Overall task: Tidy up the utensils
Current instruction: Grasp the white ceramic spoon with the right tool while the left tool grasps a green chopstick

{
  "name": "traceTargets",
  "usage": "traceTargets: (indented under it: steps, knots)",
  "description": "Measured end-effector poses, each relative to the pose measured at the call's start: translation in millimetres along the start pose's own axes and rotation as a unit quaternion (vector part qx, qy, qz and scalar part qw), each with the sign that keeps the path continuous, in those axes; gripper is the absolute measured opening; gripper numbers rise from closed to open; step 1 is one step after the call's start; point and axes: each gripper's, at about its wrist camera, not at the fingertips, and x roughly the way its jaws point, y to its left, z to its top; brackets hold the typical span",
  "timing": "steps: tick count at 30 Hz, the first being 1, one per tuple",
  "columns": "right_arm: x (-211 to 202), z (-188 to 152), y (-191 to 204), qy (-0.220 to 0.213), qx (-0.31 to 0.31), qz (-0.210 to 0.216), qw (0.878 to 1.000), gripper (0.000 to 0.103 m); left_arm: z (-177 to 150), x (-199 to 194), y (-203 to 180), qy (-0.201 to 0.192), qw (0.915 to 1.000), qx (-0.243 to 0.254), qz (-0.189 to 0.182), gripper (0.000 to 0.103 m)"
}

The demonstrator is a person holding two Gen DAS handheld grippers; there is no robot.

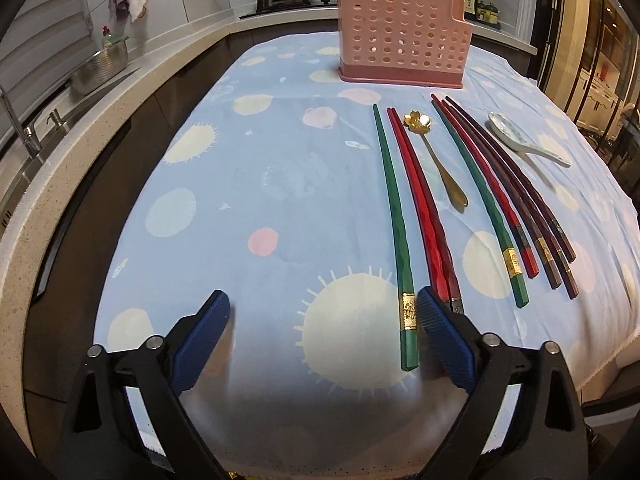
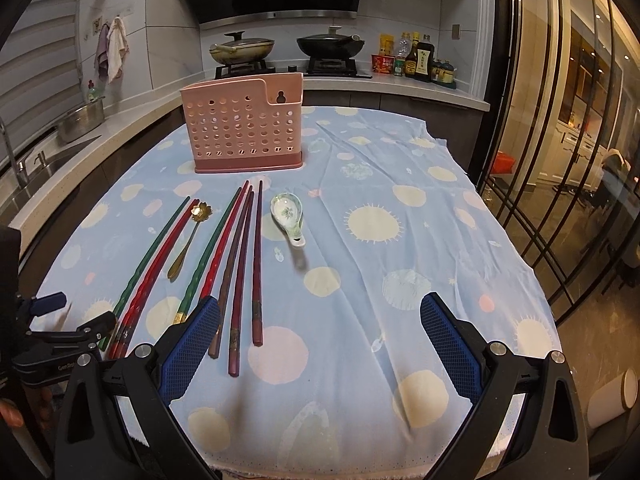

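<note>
— Kitchen, with a blue spotted tablecloth over the table; stove and pans behind. Where on it, the utensils?

— Laid out in a row before a pink perforated holder, standing upright at the far end. From the left: a green chopstick beside a red pair, then a gold flower-headed spoon, then a second green chopstick, a red one and three dark ones, touching or nearly so. Furthest right, a white ceramic soup spoon, set apart from the sticks.

— And against the left gripper?

— Spread wide, gripping nothing. Green chopstick's gold-banded end just inside the right finger; red pair's ends hidden behind that same finger. Whether touching, cannot tell.

— Right gripper?

— Likewise wide apart, nothing between but cloth. Dark chopsticks' near ends just inside its left finger; second green and red ends passing behind it. Soup spoon well ahead, between the fingers' lines. Left gripper visible at the left edge of the right wrist view, low by the first green and red ends.
</note>
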Motion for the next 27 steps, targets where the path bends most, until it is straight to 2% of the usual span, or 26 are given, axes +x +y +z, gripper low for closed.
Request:
traceTargets:
  steps: [2, 3, 6, 8, 9, 11, 13, 16, 18, 20, 23, 27]
  knots:
    - [4.9, 4.2, 0.4, -0.001, -0.001, -0.002, 1.000, 0.096, -2.2, 3.8, 2.7, 0.006, 0.9998, -0.006, -0.017, 0.080]
    - [7.9, 6.6, 0.7, -0.002, -0.001, -0.004, 1.000, 0.096, -3.3, 2.3, 3.2, 0.001, 0.9998, -0.006, -0.019, 0.079]
    - [17.2, 13.6, 1.8, -0.003, -0.002, -0.003, 1.000, 0.094, -2.7, 0.1, 1.9, -0.003, 0.9996, 0.001, -0.028, 0.069]
    - [25.7, 18.8, 2.6, -0.001, -0.003, 0.001, 1.000, 0.086, -1.4, -0.6, 1.3, -0.009, 0.9994, 0.006, -0.033, 0.057]
    - [30.8, 21.7, 2.8, 0.001, -0.002, 0.004, 1.000, 0.084, 0.3, -0.1, 1.3, -0.010, 0.9993, 0.007, -0.036, 0.054]
    - [42.0, 28.2, 2.9, 0.008, 0.002, 0.011, 1.000, 0.072, 3.7, 0.0, 1.1, -0.011, 0.9988, 0.010, -0.048, 0.038]
    - [54.1, 35.8, 2.1, 0.015, 0.009, 0.026, 0.999, 0.065, 7.7, 1.4, 1.3, -0.010, 0.9979, 0.009, -0.064, 0.027]
    - [74.2, 47.5, 0.0, 0.027, 0.023, 0.046, 0.998, 0.052, 12.4, 5.3, 1.1, -0.010, 0.9972, 0.012, -0.073, 0.017]
    - [88.8, 54.0, -2.2, 0.038, 0.035, 0.057, 0.997, 0.045, 14.0, 7.7, 1.7, -0.010, 0.9968, 0.010, -0.078, 0.016]
    - [103.2, 58.3, -4.9, 0.050, 0.049, 0.068, 0.995, 0.032, 14.5, 8.8, 2.1, -0.012, 0.9966, 0.010, -0.081, 0.016]
    - [124.4, 60.6, -9.0, 0.074, 0.070, 0.089, 0.991, 0.021, 14.7, 9.8, 3.3, -0.012, 0.9963, 0.007, -0.085, 0.017]
    - [139.7, 57.7, -6.3, 0.092, 0.079, 0.100, 0.988, 0.017, 14.8, 10.2, 4.4, -0.012, 0.9959, 0.006, -0.090, 0.017]
